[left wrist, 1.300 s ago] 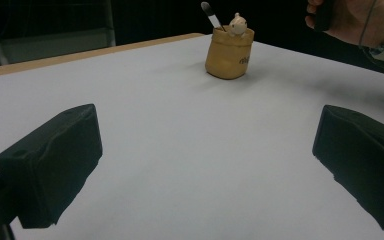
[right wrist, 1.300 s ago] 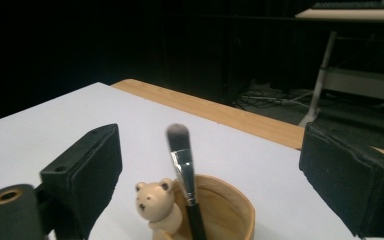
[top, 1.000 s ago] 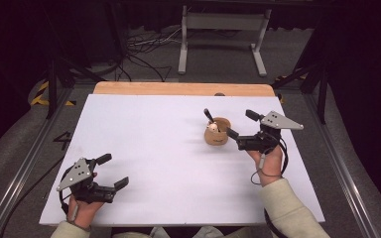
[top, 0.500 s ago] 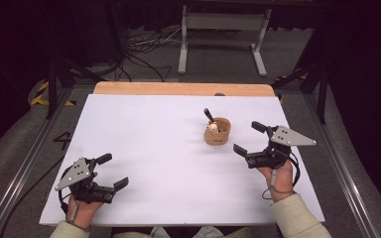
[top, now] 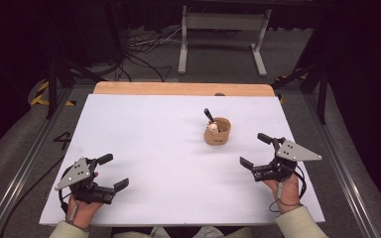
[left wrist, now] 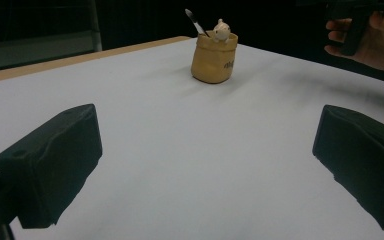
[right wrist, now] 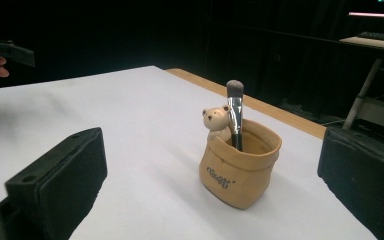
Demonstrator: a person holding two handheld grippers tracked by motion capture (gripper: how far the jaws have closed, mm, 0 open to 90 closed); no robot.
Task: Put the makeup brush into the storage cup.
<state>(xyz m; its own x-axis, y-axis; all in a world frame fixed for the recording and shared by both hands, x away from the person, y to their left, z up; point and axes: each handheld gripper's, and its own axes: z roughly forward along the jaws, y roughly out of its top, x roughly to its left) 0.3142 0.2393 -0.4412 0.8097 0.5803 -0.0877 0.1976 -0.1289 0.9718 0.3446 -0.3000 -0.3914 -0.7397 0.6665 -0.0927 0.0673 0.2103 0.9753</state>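
Observation:
A tan sack-shaped holder [top: 218, 132] [left wrist: 212, 57] [right wrist: 240, 170] with a small bear figure on its rim stands upright right of the table's middle. A black-handled brush [top: 209, 116] [right wrist: 235, 114] stands in it, bristles up. My right gripper [top: 255, 150] rests near the front right, open and empty, a short way to the right of the holder. In the right gripper view the jaws stand wide apart with the holder between and beyond them. My left gripper [top: 113, 171] is open and empty at the front left, far from the holder.
The white tabletop [top: 149, 139] has a wooden strip [top: 178, 89] along its far edge. Beyond it stand a metal stand [top: 223, 34] and cables [top: 134, 44] on the floor. Metal rails [top: 25, 163] run along both sides of the table.
My right gripper has drawn back from the holder toward the front right of the table and stays open. The left gripper has not moved.

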